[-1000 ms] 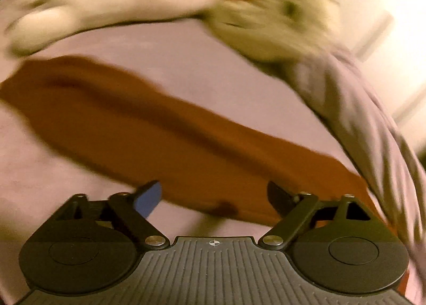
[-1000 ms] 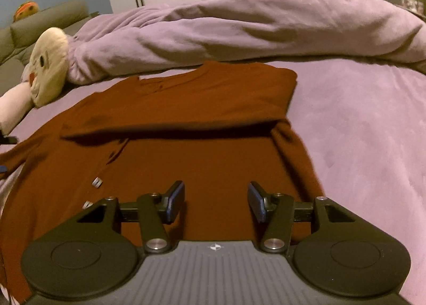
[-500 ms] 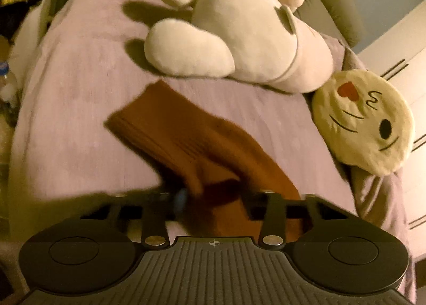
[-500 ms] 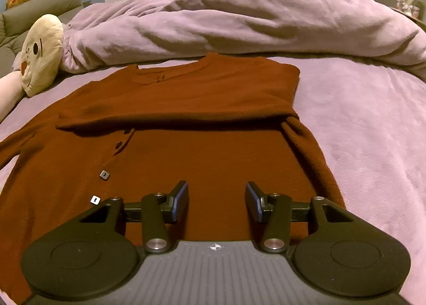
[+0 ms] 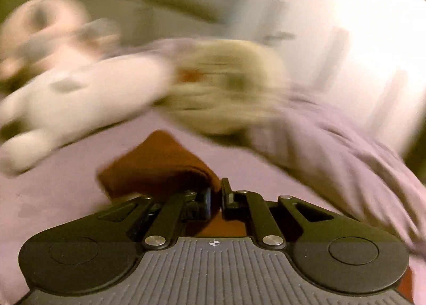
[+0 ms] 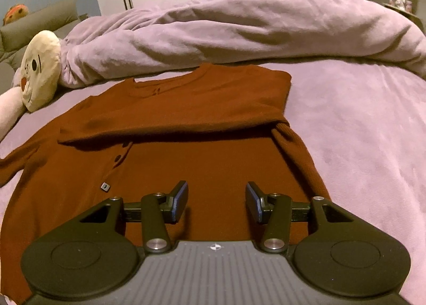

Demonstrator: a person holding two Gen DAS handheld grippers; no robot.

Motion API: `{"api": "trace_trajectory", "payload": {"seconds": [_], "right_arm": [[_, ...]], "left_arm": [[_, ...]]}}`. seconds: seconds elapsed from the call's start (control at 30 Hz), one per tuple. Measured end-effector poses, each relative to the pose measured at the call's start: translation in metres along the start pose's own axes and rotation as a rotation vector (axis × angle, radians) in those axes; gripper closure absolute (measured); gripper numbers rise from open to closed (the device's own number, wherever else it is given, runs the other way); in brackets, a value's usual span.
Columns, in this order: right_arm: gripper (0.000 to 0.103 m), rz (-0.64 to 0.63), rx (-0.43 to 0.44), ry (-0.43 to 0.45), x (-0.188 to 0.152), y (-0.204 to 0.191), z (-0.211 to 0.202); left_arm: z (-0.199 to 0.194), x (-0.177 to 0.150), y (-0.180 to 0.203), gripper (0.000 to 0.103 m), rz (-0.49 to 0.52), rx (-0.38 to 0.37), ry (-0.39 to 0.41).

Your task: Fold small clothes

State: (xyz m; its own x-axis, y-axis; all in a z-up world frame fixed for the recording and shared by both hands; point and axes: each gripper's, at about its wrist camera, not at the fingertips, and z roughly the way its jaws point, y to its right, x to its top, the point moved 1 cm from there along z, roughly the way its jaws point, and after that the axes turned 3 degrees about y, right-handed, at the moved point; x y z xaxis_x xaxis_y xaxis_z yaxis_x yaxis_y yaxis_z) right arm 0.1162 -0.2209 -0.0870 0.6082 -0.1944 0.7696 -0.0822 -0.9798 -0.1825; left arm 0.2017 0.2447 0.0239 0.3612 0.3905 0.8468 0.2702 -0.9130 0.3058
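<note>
Cardigan [image 6: 186, 145] lies collar away; left tool [image 5: 216, 198] pinches its sleeve [image 5: 157, 166]; right tool [image 6: 217, 200] half-open, empty.

Left wrist view: sits just behind its own gripper, low and close over the mauve plush bedspread [image 5: 48, 198], facing across the bed toward the white stuffed animal [image 5: 80, 97], the round cream face-print cushion [image 5: 229, 92] and the white wardrobe doors [image 5: 346, 38]; heavily motion-blurred. Right wrist view: behind its own gripper, angled down and forward over the rust-brown knit cardigan [image 6: 213, 161] lying close below, facing the bunched mauve duvet [image 6: 239, 33] and wardrobe beyond; sharp. Shared between views: the cardigan, bedspread, duvet, face cushion, wardrobe. Neither view shows the other gripper.
</note>
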Motion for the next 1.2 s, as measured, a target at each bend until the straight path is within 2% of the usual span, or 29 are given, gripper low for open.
{"api": "trace_trajectory", "payload": {"seconds": [0.07, 0.1, 0.17, 0.2, 0.23, 0.3, 0.33, 0.4, 0.53, 0.63, 0.7, 0.8, 0.9, 1.03, 1.17, 1.2], "right_arm": [[0.055, 0.019, 0.006, -0.002, -0.001, 0.002, -0.001], [0.055, 0.023, 0.009, -0.003, -0.002, 0.003, -0.002], [0.055, 0.024, 0.014, 0.001, -0.002, 0.004, -0.005], [0.055, 0.023, 0.016, 0.001, -0.002, 0.004, -0.006], [0.055, 0.022, 0.018, 0.002, -0.001, 0.006, -0.008], [0.055, 0.024, 0.025, 0.002, 0.001, 0.009, -0.011], [0.055, 0.028, 0.037, -0.004, 0.003, 0.01, -0.011], [0.055, 0.035, 0.067, -0.009, 0.008, 0.01, -0.01], [0.055, 0.016, 0.15, -0.016, 0.022, -0.007, 0.002], [0.062, 0.017, 0.259, -0.042, 0.036, -0.037, 0.022], [0.068, 0.047, 0.331, -0.07, 0.049, -0.059, 0.042], [0.068, 0.123, 0.414, -0.121, 0.066, -0.087, 0.076], [0.068, 0.202, 0.453, -0.189, 0.075, -0.107, 0.109], [0.068, 0.324, 0.431, -0.305, 0.07, -0.118, 0.148], [0.069, 0.447, 0.435, -0.317, 0.065, -0.119, 0.165], [0.073, 0.461, 0.443, -0.321, 0.066, -0.121, 0.168]], "left_arm": [[0.005, -0.013, 0.053, 0.093, 0.085, -0.107, -0.031], [0.008, -0.024, 0.078, 0.088, 0.126, -0.148, -0.054], [0.017, -0.05, 0.117, 0.07, 0.187, -0.211, -0.114], [0.021, -0.064, 0.132, 0.053, 0.214, -0.232, -0.152], [0.025, -0.075, 0.143, 0.045, 0.233, -0.239, -0.188], [0.03, -0.093, 0.151, 0.043, 0.238, -0.239, -0.238], [0.031, -0.098, 0.149, 0.035, 0.23, -0.228, -0.254], [0.034, -0.102, 0.137, 0.026, 0.203, -0.192, -0.283], [0.032, -0.103, 0.104, 0.026, 0.183, -0.133, -0.31], [0.026, -0.106, 0.082, 0.025, 0.161, -0.104, -0.32], [0.028, -0.109, 0.071, 0.025, 0.133, -0.092, -0.343], [0.03, -0.113, 0.06, 0.025, 0.122, -0.084, -0.355], [0.035, -0.114, 0.056, 0.025, 0.101, -0.088, -0.364], [0.04, -0.116, 0.054, 0.025, 0.087, -0.104, -0.371], [0.045, -0.119, 0.055, 0.024, 0.09, -0.11, -0.378], [0.046, -0.12, 0.055, 0.024, 0.092, -0.11, -0.379]]}}
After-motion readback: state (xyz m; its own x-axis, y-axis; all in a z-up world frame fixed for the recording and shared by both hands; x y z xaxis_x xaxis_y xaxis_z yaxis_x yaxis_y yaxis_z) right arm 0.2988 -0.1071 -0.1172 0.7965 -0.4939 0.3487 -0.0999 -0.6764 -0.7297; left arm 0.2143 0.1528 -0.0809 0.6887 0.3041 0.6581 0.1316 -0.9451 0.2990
